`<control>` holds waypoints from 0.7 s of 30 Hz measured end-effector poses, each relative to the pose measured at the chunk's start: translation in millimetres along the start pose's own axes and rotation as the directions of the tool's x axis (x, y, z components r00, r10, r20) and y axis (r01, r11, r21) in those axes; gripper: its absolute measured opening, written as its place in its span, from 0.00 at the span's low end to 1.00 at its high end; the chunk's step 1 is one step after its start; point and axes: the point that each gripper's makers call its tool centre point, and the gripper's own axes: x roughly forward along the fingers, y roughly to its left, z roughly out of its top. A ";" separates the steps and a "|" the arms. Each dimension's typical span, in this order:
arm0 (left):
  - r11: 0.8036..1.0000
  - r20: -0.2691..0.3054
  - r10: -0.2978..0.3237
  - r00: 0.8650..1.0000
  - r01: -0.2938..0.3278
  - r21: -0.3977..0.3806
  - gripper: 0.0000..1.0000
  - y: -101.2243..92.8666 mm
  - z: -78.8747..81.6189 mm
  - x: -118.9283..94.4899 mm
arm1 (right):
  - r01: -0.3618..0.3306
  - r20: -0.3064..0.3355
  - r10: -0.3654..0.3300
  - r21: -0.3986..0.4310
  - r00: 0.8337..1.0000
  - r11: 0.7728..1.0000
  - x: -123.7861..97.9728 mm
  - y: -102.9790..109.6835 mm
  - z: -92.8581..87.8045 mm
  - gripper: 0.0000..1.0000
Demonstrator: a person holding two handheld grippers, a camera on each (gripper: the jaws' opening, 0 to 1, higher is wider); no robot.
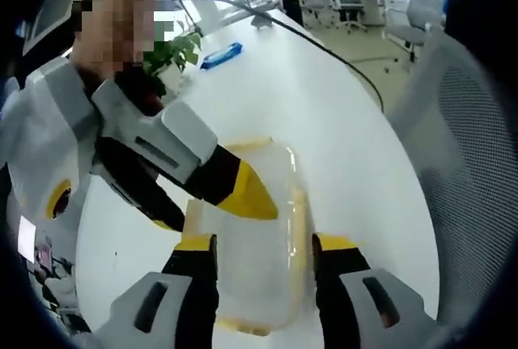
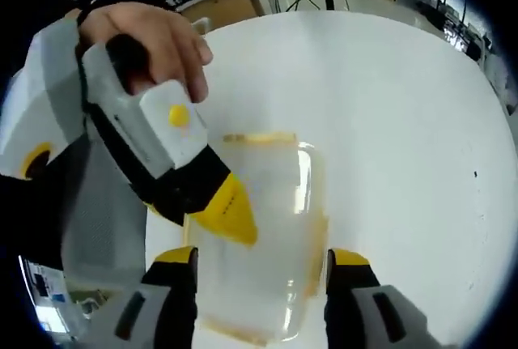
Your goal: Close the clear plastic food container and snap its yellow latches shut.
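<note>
Resting spot: the clear plastic container (image 1: 257, 236) sits flat on the white table (image 1: 340, 122), lid side up, with the table's curved edge off to one side of it.
Container in the other view: the same container (image 2: 259, 236) lies between that camera's own jaws, a bright glare streak along one long side.
Latches: a yellow latch (image 1: 299, 231) runs along one long side of the container, and another yellow latch (image 2: 261, 138) lies along its far short end; whether either is snapped down cannot be told.
Left gripper: the left gripper (image 1: 265, 245) hangs over the container with its yellow-tipped jaws spread, one on each side of the lid, gripping nothing.
Right gripper: the right gripper (image 2: 261, 258) is also spread wide above the container, its jaws straddling the lid with nothing between them but the box below.
Crossing grippers: each gripper reaches into the other's view from beside the container, its yellow tip over the near corner of the lid; contact with the lid cannot be told.
Hand: a hand (image 2: 154, 41) wraps the handle of the left gripper, up and away from the container.
Beyond the container: a blue object (image 1: 221, 55) and a green plant (image 1: 174, 56) stand farther along the table, and a mesh chair (image 1: 461, 163) is past the table edge.
</note>
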 end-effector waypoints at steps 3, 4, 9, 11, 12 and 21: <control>1.000 0.004 -0.015 1.000 0.015 0.005 0.55 -1.1 1.6 -4.5 | 0.027 0.024 -0.026 -0.016 0.999 1.000 -10.2 -0.5 4.9 0.66; 1.000 0.002 -0.016 1.000 0.016 0.007 0.53 -0.2 2.8 -7.6 | 0.042 0.028 -0.042 -0.032 0.999 0.999 -13.7 0.1 5.7 0.66; 0.998 0.033 -0.031 0.999 0.033 -0.051 0.56 5.8 10.0 -14.8 | 0.070 0.027 -0.068 -0.051 0.997 0.996 -20.2 6.6 3.0 0.66; 0.999 0.036 -0.040 0.999 0.042 -0.032 0.59 6.9 9.3 -14.3 | 0.086 0.024 -0.085 -0.056 0.996 0.995 -20.9 7.0 2.1 0.66; 0.999 0.018 -0.045 0.999 0.045 -0.017 0.59 8.3 6.2 -14.2 | 0.094 0.019 -0.093 -0.068 0.995 0.993 -21.3 7.2 1.6 0.66; 0.998 -0.011 -0.068 0.998 0.068 -0.007 0.60 14.3 3.6 -19.1 | 0.107 0.013 -0.106 -0.095 0.994 0.990 -23.8 9.5 2.6 0.65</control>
